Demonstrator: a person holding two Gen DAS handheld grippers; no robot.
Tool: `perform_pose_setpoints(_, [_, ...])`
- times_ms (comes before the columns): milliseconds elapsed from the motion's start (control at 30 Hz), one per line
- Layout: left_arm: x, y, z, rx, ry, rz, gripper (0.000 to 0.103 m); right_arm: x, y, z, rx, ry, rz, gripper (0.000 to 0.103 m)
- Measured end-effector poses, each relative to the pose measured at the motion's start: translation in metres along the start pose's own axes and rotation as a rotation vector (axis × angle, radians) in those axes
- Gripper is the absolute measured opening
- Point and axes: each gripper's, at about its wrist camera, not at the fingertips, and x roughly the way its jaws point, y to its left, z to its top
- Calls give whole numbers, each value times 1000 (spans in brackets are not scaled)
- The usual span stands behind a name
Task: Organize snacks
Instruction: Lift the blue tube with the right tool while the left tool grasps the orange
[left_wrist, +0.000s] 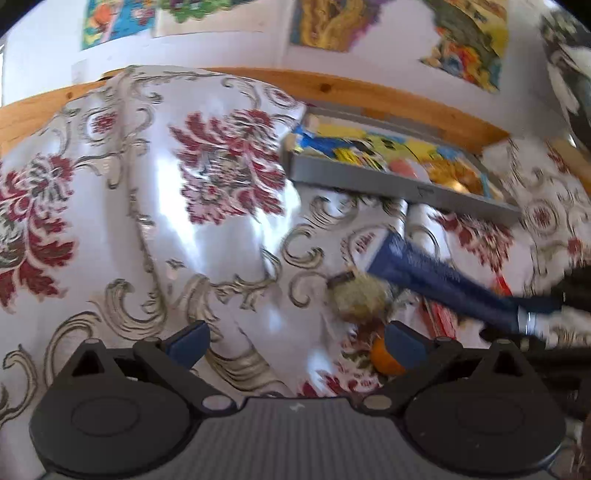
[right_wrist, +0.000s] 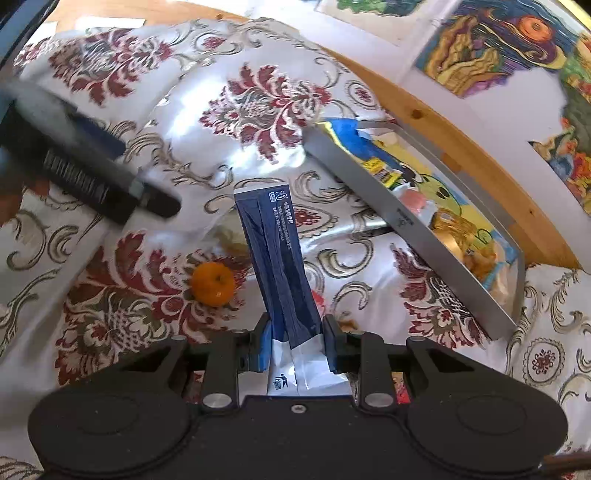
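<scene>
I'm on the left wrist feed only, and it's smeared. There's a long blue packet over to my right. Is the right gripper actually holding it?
Observer: Yes. The right gripper is shut on the blue packet, clamped near its white end.
Operator: Something orange sits behind my right finger. What is it?
Observer: A whole tangerine lying on the floral cloth, left of the packet and apart from it.
Operator: Is the tray full?
Observer: The grey tray holds several colourful snack packs.

The black left gripper with blue pads (left_wrist: 295, 345) sits at the bottom of its frame, jaws spread wide with nothing between them. The black right gripper (right_wrist: 297, 345), bottom centre of its view, has its jaws clamped together.
</scene>
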Motion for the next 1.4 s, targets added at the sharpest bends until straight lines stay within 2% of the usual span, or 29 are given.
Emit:
perform_pose_setpoints(233, [17, -32, -10, 162, 16, -38, 102, 0, -3, 3, 23, -9, -7, 29])
perform_pose_setpoints(533, [40, -60, -22, 309, 18, -49, 102, 6, -20, 4, 92, -6, -24, 30])
perform_pose_setpoints(767, [50, -69, -26, 358, 21, -55, 102, 9, -22, 5, 103, -3, -26, 30])
perform_pose_setpoints(1133, [52, -71, -31, 390, 42, -128, 77, 11, -25, 5, 115, -2, -25, 30])
perform_pose_setpoints(1267, [54, -71, -30, 378, 57, -127, 55, 11, -24, 5, 113, -3, -25, 30])
perform_pose_setpoints(1400, [54, -67, -29, 351, 62, -140, 46, 11, -24, 5, 113, -2, -27, 30])
